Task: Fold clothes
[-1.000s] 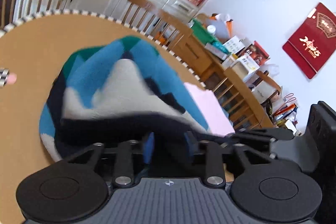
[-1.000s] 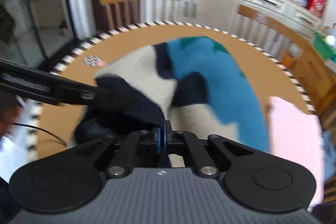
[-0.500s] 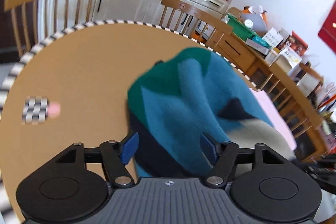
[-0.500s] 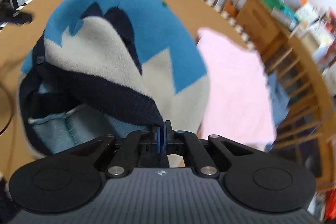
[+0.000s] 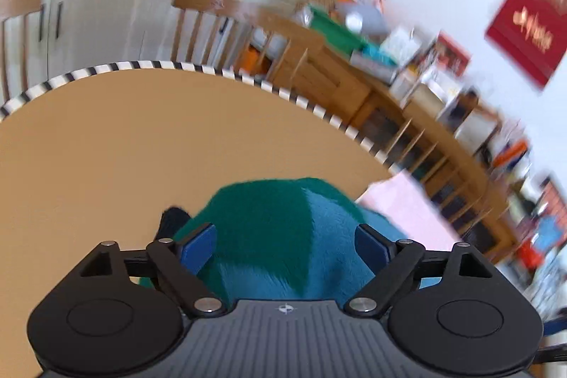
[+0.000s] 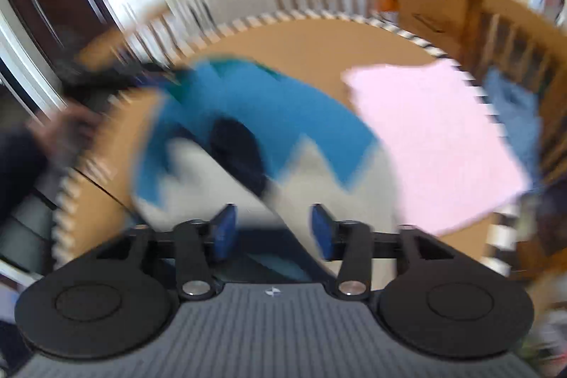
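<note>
A knitted sweater in green, blue, cream and navy lies bunched on the round tan table. My left gripper hovers over its green and blue end. The jaws are opening wide, the fabric shows between the blue pads, and they do not press on it. In the right wrist view the sweater spreads out ahead, blurred. My right gripper is at its near cream and navy edge, jaws opening, with cloth lying between them but not pinched.
A folded pink garment lies right of the sweater, with a blue cloth beyond it at the table's striped rim. A person's hand and dark sleeve are at the left. Wooden chairs and cluttered cabinets ring the table.
The right gripper, shut on the sweater's navy edge before, has opened and let it go. The left jaws spread wider and swung over to the sweater's green end.
</note>
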`<state>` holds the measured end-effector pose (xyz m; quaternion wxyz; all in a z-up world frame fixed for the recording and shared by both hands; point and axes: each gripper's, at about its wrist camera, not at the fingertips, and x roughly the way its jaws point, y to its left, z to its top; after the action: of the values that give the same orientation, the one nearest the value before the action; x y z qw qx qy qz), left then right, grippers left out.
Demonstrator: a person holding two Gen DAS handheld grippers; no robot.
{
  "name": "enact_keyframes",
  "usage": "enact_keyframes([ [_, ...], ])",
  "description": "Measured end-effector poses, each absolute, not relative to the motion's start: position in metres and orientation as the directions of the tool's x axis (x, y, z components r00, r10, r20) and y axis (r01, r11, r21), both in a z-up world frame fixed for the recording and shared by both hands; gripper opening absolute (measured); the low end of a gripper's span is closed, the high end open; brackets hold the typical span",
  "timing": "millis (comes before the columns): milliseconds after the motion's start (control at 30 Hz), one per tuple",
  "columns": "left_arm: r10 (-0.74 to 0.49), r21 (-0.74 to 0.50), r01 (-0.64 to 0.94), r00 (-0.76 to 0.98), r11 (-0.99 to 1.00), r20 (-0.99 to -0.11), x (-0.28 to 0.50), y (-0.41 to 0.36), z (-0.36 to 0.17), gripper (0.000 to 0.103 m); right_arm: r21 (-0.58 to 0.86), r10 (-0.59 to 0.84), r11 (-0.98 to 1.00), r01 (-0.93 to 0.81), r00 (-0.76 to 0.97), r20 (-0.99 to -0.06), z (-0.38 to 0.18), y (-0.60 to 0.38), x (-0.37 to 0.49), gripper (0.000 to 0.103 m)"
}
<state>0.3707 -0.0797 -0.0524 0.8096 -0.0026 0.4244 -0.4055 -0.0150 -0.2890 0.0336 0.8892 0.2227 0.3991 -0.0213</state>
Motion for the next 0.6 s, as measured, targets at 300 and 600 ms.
enact_keyframes([
  [300,-0.584,-0.186,0.735,0.330,0.652,-0.742,0.353,-0.118,-0.073,0.008,0.263,0.097,0.937,0.229,0.553,-0.827,-0.031,-0.261,0.051,0.060],
  [600,-0.622,-0.352,0.542,0.469,0.763,-0.627,0.317,-0.013,-0.031,0.007,0.282,0.079,0.933,0.221,0.641,-0.764,-0.026,-0.257,0.052,0.007],
])
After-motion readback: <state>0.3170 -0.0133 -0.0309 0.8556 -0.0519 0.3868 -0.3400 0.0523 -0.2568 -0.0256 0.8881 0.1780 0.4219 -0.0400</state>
